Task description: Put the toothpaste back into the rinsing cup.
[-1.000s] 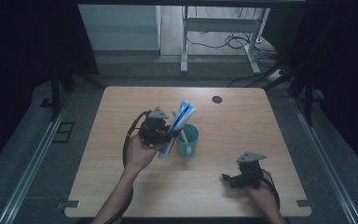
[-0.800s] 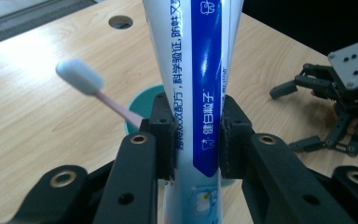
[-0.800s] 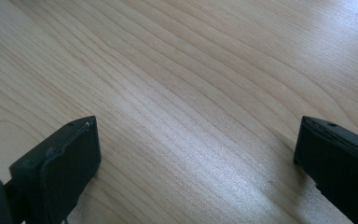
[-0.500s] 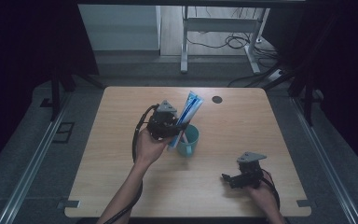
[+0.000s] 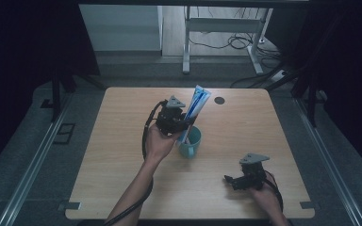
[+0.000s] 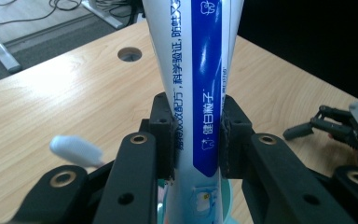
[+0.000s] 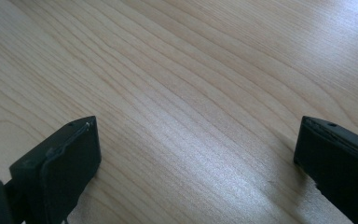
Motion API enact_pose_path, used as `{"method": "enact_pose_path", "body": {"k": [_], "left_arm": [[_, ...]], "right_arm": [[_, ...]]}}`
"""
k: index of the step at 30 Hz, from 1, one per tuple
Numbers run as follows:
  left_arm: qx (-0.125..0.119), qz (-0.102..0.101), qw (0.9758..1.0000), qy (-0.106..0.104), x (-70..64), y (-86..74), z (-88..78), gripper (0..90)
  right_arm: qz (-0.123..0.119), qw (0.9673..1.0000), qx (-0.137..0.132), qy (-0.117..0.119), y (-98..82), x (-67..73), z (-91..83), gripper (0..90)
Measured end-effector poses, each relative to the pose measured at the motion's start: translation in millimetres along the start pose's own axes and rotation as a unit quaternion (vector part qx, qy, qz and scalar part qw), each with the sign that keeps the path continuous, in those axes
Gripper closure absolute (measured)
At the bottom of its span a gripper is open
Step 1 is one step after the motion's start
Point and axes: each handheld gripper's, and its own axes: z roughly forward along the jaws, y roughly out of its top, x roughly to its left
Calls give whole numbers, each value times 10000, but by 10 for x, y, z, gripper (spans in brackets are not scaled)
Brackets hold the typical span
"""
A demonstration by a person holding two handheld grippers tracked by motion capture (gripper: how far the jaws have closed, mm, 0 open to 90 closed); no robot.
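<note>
Fingers (image 6: 165, 140) around toothpaste tube (image 6: 196, 93), Chinese label "健白配方".

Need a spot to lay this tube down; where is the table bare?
Bare: the wide strip left of the teal cup, and the far right corner past the round hole. Crowded: around the cup, where the left gripper holds the toothpaste tube, and by the right gripper.

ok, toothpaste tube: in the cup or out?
Partly in. The toothpaste tube leans with its lower end inside the teal cup, and the left gripper clamps its middle.
</note>
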Motion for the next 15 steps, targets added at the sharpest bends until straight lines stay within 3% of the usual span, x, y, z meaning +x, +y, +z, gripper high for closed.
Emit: {"method": "enact_pose_path", "body": {"k": [15], "left_arm": [[-169,-33,9998,91,-29,69,138,717]], "right_arm": [[-2,10000,1,-4,0,0,0,0]]}}
